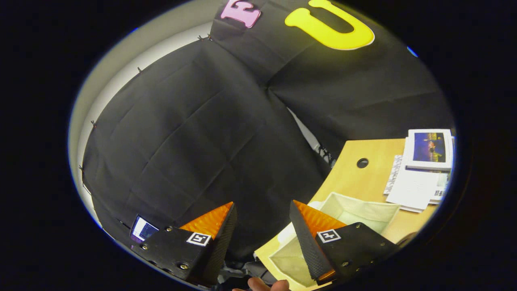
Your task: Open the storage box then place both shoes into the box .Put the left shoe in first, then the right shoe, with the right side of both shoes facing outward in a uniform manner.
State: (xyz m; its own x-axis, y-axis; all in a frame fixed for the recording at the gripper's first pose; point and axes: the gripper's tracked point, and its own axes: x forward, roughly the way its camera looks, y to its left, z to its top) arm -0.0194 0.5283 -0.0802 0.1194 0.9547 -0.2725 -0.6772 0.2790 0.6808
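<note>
The storage box (347, 212) sits on the wooden table (363, 178) just beyond the right finger, pale and apparently already open at the top (its inside looks empty, with no shoe to be made out). The gripper (262, 238) is tilted up toward the cloth wall, fingers spread apart and holding nothing. A fingertip (258, 284) shows below them. Papers (416, 186) lie farther along the table. Likely the left shoe comes next: find it, then close on it.

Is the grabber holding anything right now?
No. The gripper is open, with only empty space between its fingers. The pale storage box lies on the wooden table beyond them, untouched.
</note>
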